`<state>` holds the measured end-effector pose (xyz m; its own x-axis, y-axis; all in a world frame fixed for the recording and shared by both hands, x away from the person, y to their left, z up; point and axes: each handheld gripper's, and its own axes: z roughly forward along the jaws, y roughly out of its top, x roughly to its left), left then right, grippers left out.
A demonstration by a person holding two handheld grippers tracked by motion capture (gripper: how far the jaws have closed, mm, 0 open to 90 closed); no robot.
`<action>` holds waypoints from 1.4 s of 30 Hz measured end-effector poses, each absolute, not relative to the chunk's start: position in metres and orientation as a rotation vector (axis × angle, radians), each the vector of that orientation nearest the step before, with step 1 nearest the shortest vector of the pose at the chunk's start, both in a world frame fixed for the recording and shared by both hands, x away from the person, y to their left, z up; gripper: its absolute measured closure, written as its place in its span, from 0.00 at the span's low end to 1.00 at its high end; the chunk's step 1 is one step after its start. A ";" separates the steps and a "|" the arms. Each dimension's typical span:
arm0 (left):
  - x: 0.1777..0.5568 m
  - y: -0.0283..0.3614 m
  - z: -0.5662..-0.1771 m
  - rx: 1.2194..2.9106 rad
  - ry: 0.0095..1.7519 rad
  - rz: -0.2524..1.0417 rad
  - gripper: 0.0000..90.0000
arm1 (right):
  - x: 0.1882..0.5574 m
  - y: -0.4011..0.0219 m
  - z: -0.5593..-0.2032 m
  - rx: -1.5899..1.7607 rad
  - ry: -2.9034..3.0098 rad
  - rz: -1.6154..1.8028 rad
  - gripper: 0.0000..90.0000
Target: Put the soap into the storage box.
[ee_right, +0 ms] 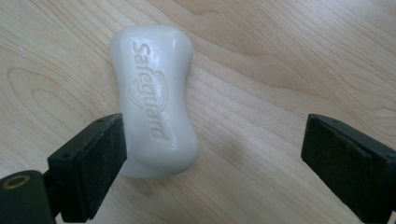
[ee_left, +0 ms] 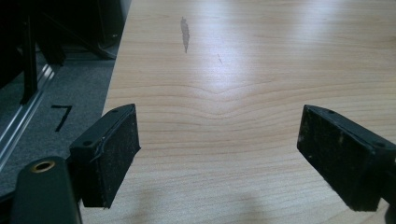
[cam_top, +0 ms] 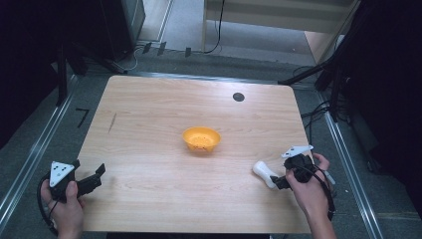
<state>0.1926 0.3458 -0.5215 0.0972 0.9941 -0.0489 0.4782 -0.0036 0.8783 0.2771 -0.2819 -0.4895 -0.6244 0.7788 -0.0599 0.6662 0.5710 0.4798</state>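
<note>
A: From the high view?
B: An orange bowl [cam_top: 201, 139] sits mid-surface [cam_top: 149, 124]. The left claw [cam_top: 97, 175] rests at the near left corner; the right claw [cam_top: 276, 182] is near the right edge, at a white soap bar [cam_top: 263, 172].
A: Left gripper view?
B: Released, jaws wide over bare wood.
A: Right gripper view?
B: Released too; the soap lies just beside one jaw.

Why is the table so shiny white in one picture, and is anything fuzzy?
In the left gripper view, light glares off the table, washing the far wood pale; the near claw pads look slightly soft. In the right gripper view, the soap is sharp, its lettering readable, with small glints. In the high view, the surroundings are dark and the orange bowl looks small.
</note>
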 end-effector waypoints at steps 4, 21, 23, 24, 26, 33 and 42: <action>0.193 0.346 -0.522 1.592 1.488 0.833 0.15 | 0.279 -0.278 -0.490 1.214 2.552 0.607 0.08; 0.193 0.347 -0.521 1.595 1.492 0.826 0.15 | 0.289 -0.243 -0.497 1.301 2.599 0.486 0.13; 0.193 0.347 -0.521 1.594 1.493 0.825 0.15 | 0.290 -0.241 -0.498 1.311 2.594 0.473 0.17; 0.193 0.347 -0.521 1.594 1.493 0.825 0.15 | 0.290 -0.241 -0.498 1.311 2.594 0.473 0.17; 0.193 0.347 -0.521 1.589 1.490 0.825 0.15 | 0.291 -0.239 -0.499 1.325 2.599 0.472 0.21; 0.193 0.347 -0.521 1.587 1.491 0.822 0.15 | 0.295 -0.236 -0.507 1.330 2.630 0.430 0.38; 0.193 0.347 -0.521 1.589 1.489 0.823 0.15 | 0.296 -0.235 -0.511 1.346 2.676 0.449 0.55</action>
<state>0.1932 0.3469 -0.5214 0.0990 0.9934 -0.0578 0.4797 0.0033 0.8774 0.2964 -0.2352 -0.5108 -0.6000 0.7994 0.0317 0.7660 0.5626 0.3111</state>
